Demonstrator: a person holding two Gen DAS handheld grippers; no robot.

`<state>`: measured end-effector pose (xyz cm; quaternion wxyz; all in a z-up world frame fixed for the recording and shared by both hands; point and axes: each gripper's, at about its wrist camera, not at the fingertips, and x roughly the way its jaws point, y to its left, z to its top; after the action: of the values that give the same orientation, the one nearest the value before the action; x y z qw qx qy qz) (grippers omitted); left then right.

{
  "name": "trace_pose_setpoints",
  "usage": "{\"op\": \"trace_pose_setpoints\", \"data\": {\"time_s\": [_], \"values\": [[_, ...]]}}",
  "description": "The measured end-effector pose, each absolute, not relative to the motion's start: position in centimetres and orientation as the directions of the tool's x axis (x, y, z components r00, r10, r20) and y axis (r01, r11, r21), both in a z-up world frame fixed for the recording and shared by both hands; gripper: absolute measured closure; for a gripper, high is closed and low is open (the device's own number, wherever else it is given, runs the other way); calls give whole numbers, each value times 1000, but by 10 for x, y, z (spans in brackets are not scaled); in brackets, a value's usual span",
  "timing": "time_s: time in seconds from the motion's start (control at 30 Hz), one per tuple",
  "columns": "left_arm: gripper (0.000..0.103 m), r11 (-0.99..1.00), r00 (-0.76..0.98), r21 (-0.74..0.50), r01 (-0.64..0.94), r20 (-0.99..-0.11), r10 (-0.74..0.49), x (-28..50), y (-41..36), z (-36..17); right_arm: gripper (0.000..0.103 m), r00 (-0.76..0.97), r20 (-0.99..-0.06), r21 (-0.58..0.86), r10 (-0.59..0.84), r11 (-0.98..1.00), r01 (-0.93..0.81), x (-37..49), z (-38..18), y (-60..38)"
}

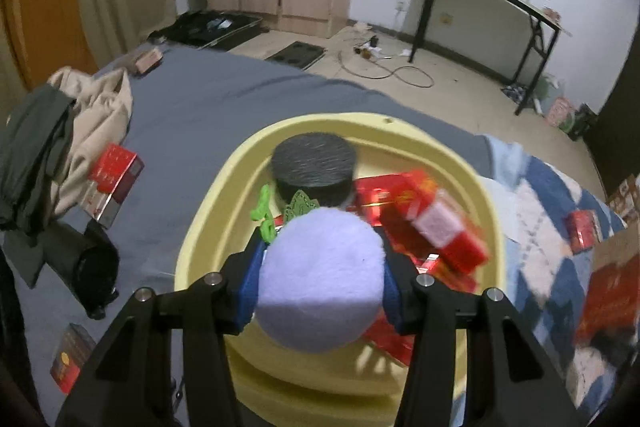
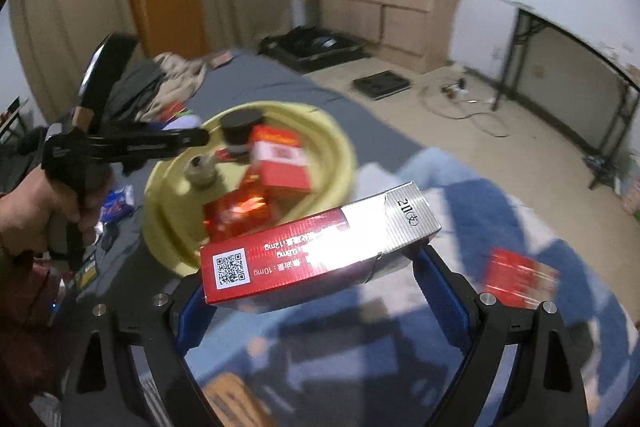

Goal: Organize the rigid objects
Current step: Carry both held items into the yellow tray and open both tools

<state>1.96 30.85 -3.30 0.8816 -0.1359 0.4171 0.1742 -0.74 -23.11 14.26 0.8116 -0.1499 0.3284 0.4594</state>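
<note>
My left gripper (image 1: 320, 267) is shut on a lavender felt ball with green leaves (image 1: 320, 279) and holds it over the yellow basin (image 1: 452, 155). In the basin lie a black-lidded jar (image 1: 314, 163) and several red boxes (image 1: 436, 223). My right gripper (image 2: 316, 279) is shut on a red and silver cigarette pack (image 2: 316, 247), held lengthwise between the blue pads, to the right of the basin (image 2: 340, 147). The left gripper (image 2: 188, 139) also shows in the right wrist view, reaching over the basin rim.
Red boxes lie on the bed: one (image 1: 114, 183) by the beige clothes (image 1: 100, 99), one (image 1: 70, 359) at lower left, one (image 1: 584, 231) on the blue checked blanket (image 1: 540, 239), one (image 2: 520, 279) near my right gripper. A black cylinder (image 1: 92, 267) lies left of the basin.
</note>
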Motion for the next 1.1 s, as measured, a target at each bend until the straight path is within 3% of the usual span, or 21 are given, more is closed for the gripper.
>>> {"op": "trace_pose_setpoints", "data": {"time_s": [0.33, 0.77, 0.87, 0.93, 1.0, 1.1], "values": [[51, 881, 568, -139, -453, -806, 165, 36, 339, -62, 11, 296, -757, -13, 583, 440, -898, -7, 101, -113], [46, 882, 571, -136, -451, -803, 168, 43, 343, -62, 10, 336, -752, -61, 567, 448, -892, -6, 73, -53], [31, 877, 566, -143, -458, -808, 164, 41, 341, -59, 5, 318, -743, -45, 589, 430, -902, -11, 73, -56], [10, 876, 585, -145, -460, -792, 176, 37, 340, -50, 1, 308, -728, -27, 612, 423, -906, -15, 77, -63], [0, 879, 601, -139, -456, -777, 189, 34, 338, -41, 0, 299, -713, -4, 635, 422, -906, -17, 82, -72], [0, 882, 606, -136, -450, -772, 191, 34, 333, -28, 0, 292, -696, 27, 656, 430, -903, -19, 88, -85]]}}
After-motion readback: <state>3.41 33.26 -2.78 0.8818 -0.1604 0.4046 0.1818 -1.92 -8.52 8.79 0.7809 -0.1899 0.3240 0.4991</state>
